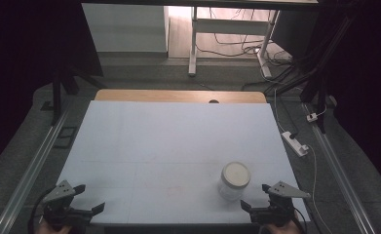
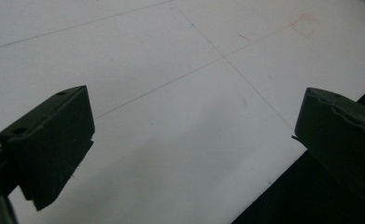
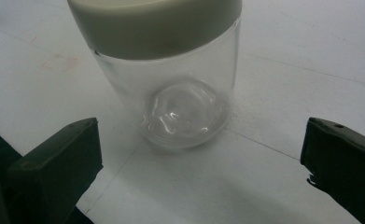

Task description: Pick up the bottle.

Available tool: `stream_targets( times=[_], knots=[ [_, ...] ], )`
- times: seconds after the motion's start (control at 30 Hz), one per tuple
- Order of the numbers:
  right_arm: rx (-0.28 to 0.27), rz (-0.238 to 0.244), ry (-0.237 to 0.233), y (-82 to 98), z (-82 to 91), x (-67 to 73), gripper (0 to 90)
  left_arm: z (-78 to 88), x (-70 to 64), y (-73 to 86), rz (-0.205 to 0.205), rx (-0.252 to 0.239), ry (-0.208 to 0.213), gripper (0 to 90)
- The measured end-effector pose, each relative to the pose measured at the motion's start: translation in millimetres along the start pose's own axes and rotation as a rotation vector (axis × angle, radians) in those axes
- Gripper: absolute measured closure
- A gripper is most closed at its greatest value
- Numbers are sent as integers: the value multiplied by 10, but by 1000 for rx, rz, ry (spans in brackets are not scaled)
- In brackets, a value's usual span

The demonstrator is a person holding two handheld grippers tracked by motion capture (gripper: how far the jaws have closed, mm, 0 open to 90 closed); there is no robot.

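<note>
Standing upright, clear jar (image 1: 234, 181) with cream lid (image 3: 154, 23); both claws wide, empty.

High view: overhead, facing forward and down, took in the whole table (image 1: 178, 141). Gripper views: low, close to its surface. Right gripper view shared the jar (image 3: 171, 79) with the high view.
</note>
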State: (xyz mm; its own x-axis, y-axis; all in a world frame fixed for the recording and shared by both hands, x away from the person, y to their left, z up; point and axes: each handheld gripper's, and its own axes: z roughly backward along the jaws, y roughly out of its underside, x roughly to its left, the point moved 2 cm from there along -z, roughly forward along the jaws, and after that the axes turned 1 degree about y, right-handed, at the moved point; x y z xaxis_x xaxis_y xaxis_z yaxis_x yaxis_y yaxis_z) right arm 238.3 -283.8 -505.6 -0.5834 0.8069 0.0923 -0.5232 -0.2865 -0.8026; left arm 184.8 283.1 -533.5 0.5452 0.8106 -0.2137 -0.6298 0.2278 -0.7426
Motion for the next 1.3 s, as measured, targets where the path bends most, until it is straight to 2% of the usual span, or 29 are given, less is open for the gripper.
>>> stream_targets(
  times=[0.23,0.47,0.67,0.77,0.93,1.3],
  knots=[
    [18,44,3,-8,-14,46,0,-1,4,0,2,1,4,0],
    [14,80,-42,-67,-11,90,0,-4,4,-1,0,5,7,0],
    [1,68,-66,-102,-51,50,0,-5,6,-2,1,5,11,0],
    [8,49,-97,-125,-80,49,0,-7,6,-3,-1,7,13,0],
    [15,79,-68,-161,-141,42,0,-8,5,-4,-3,8,13,0],
    [15,107,-94,-238,-322,8,0,-9,6,-5,0,5,12,0]
  ],
)
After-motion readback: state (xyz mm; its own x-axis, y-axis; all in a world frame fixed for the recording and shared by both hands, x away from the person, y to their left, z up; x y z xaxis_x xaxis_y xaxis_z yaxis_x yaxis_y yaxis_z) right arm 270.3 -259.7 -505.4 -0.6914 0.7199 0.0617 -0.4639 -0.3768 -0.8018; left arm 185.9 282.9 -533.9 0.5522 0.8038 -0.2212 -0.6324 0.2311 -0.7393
